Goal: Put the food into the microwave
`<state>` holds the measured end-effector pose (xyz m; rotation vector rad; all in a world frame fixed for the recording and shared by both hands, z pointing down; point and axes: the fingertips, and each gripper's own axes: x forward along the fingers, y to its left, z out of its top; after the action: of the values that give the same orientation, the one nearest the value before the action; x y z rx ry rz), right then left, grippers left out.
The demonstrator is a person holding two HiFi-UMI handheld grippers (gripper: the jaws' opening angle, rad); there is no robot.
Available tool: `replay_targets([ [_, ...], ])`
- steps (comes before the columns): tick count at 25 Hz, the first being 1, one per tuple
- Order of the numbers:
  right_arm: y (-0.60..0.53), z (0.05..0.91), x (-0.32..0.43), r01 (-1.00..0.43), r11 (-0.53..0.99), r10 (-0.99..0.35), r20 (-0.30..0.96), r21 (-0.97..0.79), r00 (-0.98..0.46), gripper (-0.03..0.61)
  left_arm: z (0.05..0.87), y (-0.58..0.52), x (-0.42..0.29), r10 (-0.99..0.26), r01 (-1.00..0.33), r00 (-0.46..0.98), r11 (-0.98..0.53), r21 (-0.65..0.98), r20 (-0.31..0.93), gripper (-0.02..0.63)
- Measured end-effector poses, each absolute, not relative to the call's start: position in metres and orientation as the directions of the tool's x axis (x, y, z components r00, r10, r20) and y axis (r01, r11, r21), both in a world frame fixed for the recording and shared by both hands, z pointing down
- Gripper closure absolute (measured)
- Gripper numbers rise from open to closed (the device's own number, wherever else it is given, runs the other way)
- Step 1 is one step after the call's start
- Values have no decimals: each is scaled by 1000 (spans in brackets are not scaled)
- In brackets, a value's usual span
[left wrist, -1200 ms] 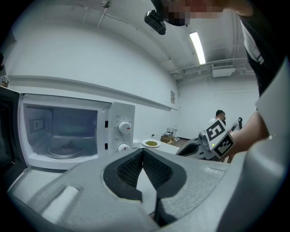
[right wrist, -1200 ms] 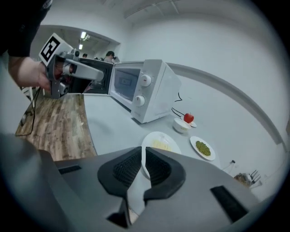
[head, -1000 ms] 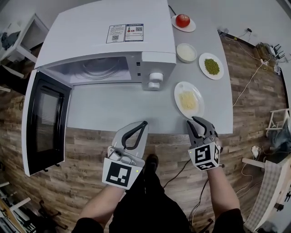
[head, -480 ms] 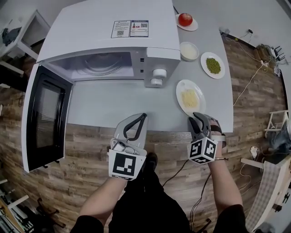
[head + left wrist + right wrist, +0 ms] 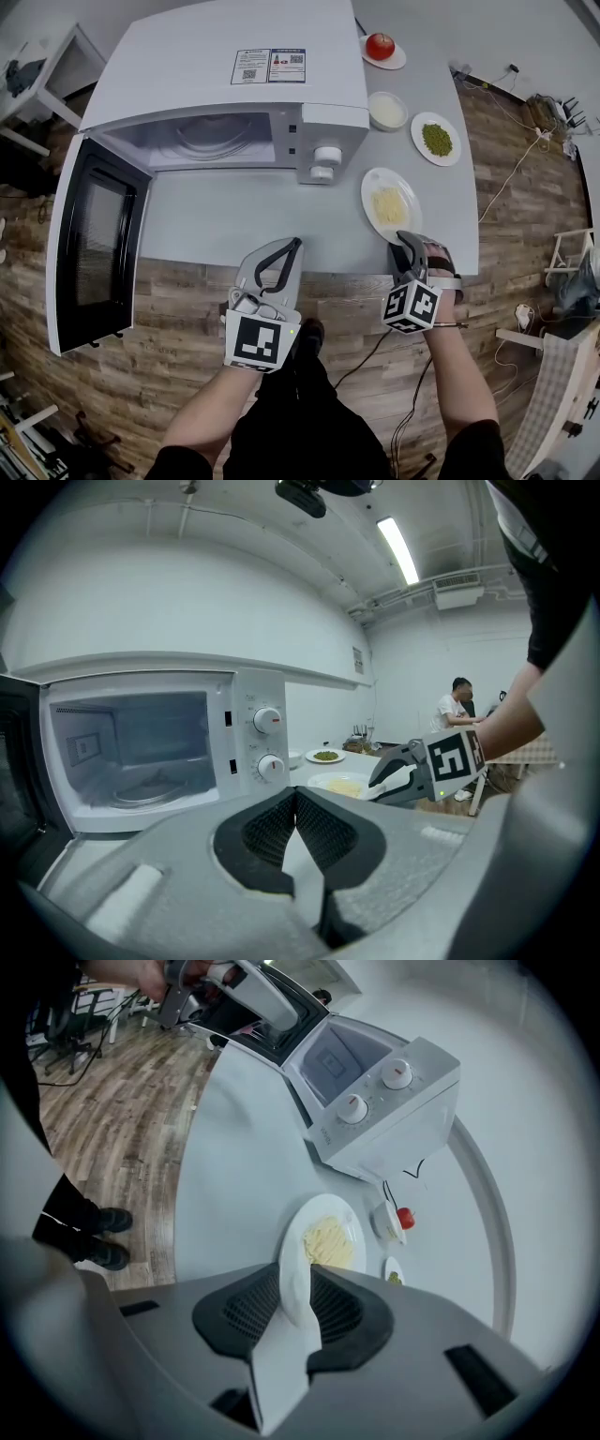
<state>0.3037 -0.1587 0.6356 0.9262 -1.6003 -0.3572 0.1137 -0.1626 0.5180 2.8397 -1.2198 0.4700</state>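
Observation:
A white plate of pale shredded food (image 5: pixel 389 204) lies on the grey table to the right of the white microwave (image 5: pixel 225 84), whose door (image 5: pixel 94 248) hangs wide open to the left. My right gripper (image 5: pixel 403 242) is at the plate's near edge. In the right gripper view the plate's rim (image 5: pixel 298 1283) sits pinched between the two pads, so the right gripper (image 5: pixel 295 1290) is shut on it. My left gripper (image 5: pixel 296 247) hovers at the table's front edge, shut and holding nothing. The empty microwave cavity (image 5: pixel 131 752) shows in the left gripper view.
Behind the plate stand a small white bowl (image 5: pixel 387 110), a plate of green peas (image 5: pixel 436 140) and a plate with a red tomato (image 5: pixel 380 47). The table's front edge (image 5: pixel 328 272) runs just under both grippers. A person stands far off (image 5: pixel 457 705).
My right gripper went from open to shut, moving forward onto the near rim of the plate. The left gripper has barely moved.

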Motion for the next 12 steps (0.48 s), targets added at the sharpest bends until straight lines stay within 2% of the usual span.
replay_targets([
  [3, -164, 637, 305, -348, 617, -744, 667, 706, 36, 485, 520, -161, 114, -704, -711, 651, -696, -96, 284, 607],
  [7, -167, 639, 302, -276, 587, -776, 626, 761, 74, 546, 520, -159, 115, -704, -712, 652, -696, -94, 281, 607],
  [12, -166, 642, 302, -237, 565, -796, 598, 790, 96, 551, 522, -157, 113, -706, -715, 648, -693, -93, 285, 607],
])
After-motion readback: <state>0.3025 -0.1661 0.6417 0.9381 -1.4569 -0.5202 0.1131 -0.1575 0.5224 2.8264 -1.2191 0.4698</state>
